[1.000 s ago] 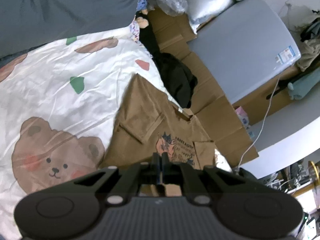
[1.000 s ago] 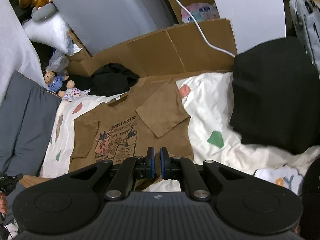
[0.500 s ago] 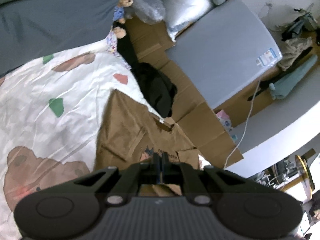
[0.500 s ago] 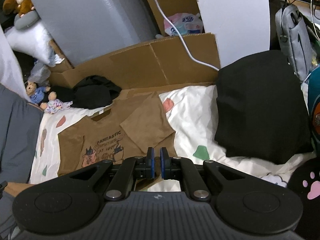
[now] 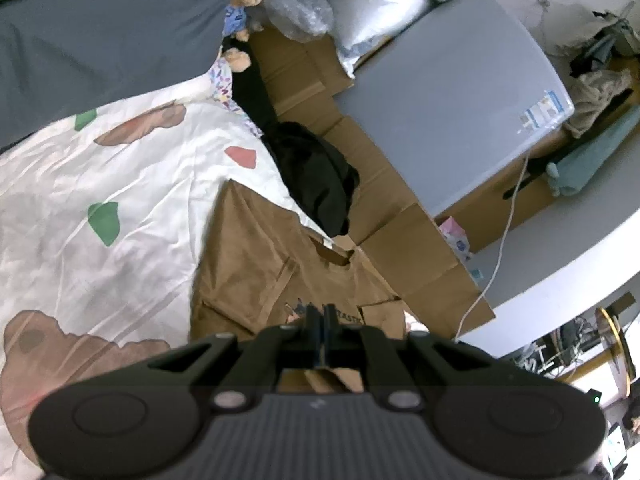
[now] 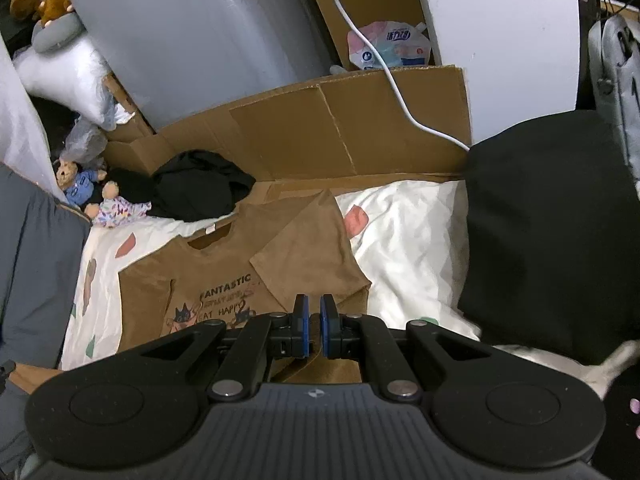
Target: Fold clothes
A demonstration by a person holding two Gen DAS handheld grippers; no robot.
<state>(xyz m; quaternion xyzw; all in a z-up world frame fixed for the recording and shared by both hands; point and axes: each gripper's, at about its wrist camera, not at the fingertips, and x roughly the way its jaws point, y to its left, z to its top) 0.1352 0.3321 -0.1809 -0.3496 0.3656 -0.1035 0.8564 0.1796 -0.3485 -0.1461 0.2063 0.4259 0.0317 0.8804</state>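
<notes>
The shirt [image 6: 208, 280] lies face up on the duvet [image 5: 120, 184], collar [image 6: 210, 236] towards the cardboard [image 6: 320, 128]. Both sleeves are turned in over the chest, the larger flap [image 6: 308, 252] lying at 12 o'clock from the right gripper [image 6: 315, 312]. Both grippers sit at the hem end, and in each view brown cloth bunches up under the fingers, so I judge the step in hand to be carrying the hem up towards the collar for the crosswise fold. To do it well, keep the two grippers level and the same distance apart as the shirt is wide, so the hem stays taut and straight. Travel towards 11 o'clock in the right view, along the shirt's length rather than across it. Keep the lift low enough that the turned-in sleeves do not flop open, and lay the hem square on the shoulder line, short of the black garment [image 6: 200, 188] just beyond the collar at 11 o'clock. The left gripper [image 5: 323, 320] has its fingers pressed together with no gap showing, over the print at 12 o'clock, and cloth shows right beneath them; it looks clenched on the hem. The right gripper's blue pads stand a thin slit apart, about a cloth's thickness, with brown fabric rising to them from 6 o'clock; I take that as pinching the hem too, though the cloth inside the slit itself is hard to make out.
</notes>
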